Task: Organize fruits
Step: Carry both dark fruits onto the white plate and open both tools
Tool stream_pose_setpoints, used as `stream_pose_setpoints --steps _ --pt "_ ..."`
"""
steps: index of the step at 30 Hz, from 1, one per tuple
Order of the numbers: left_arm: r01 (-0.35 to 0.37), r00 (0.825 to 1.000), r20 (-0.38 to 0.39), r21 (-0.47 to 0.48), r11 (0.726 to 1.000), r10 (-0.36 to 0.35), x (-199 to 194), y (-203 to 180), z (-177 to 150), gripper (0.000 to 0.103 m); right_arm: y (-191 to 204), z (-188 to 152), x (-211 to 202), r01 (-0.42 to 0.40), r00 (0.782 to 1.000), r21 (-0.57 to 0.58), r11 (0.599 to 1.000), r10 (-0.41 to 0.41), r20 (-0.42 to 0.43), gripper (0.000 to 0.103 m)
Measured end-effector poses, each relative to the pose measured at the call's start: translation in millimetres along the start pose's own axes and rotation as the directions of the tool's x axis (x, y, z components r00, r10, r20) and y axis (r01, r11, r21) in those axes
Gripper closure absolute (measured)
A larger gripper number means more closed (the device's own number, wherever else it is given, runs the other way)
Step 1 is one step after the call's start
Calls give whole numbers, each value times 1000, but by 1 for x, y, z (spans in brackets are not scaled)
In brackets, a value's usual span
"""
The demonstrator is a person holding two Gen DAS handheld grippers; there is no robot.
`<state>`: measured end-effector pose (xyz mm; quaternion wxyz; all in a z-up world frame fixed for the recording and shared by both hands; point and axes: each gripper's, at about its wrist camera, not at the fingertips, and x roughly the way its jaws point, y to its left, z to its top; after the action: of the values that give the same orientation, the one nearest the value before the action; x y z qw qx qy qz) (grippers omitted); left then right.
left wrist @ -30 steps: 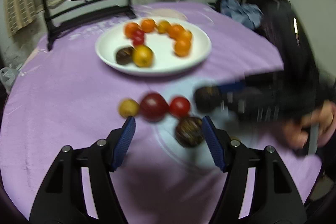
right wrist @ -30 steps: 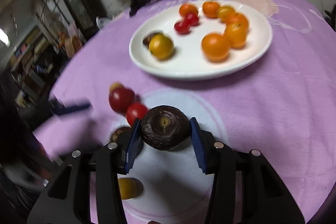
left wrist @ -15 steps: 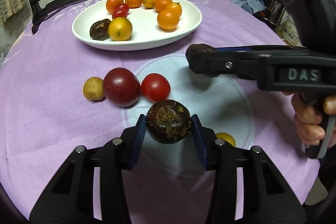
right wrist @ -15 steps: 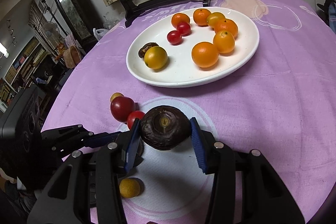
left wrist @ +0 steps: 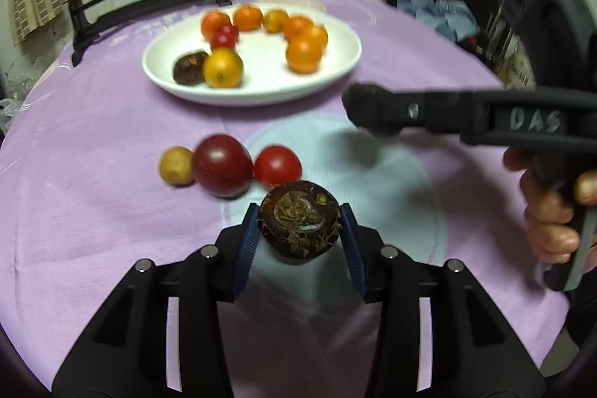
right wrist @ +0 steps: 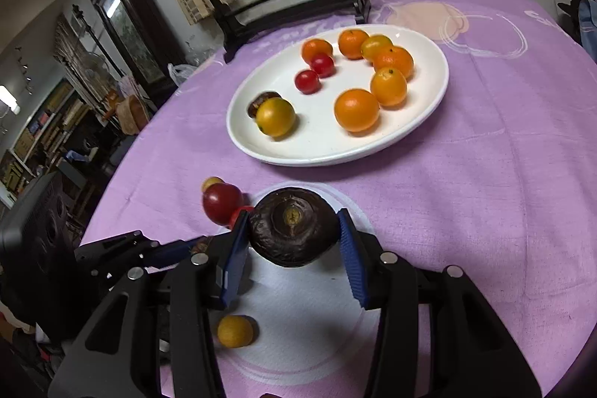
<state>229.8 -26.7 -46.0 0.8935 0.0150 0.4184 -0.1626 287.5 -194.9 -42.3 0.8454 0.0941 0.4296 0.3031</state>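
Each claw grips one dark purple mangosteen above the lilac-clothed table: left gripper [left wrist: 300,224] holds the fibrous-topped mangosteen [left wrist: 300,219], right gripper [right wrist: 293,230] the smooth-capped mangosteen [right wrist: 293,226]. The oval white plate [right wrist: 429,107] carries nine fruits near the table's far edge. Only the right view shows one small yellow round fruit [right wrist: 235,331] near the front edge.

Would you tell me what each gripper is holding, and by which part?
Each grips a dark round fruit by its opposite sides: the left gripper a mangosteen, the right gripper another mangosteen.

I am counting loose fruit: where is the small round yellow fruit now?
In the right wrist view, the small round yellow fruit lies on the purple tablecloth, low left, beneath the right tool.
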Motion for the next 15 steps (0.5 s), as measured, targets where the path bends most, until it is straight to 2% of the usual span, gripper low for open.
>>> stream_pose_setpoints --steps 4,9,13,15 --pt "38 995 98 -56 998 -33 -22 12 7 59 2 2 -11 -60 995 -5 998 60 76 56" --pt "16 983 186 -96 995 2 -25 28 49 59 -3 27 -10 16 977 7 1000 -17 214 56" --pt "-15 969 241 -165 986 55 -5 52 100 59 -6 56 20 68 973 -1 998 -66 222 56" --pt "-6 971 233 -196 981 52 10 67 120 59 -5 67 35 63 975 -25 998 -56 216 56"
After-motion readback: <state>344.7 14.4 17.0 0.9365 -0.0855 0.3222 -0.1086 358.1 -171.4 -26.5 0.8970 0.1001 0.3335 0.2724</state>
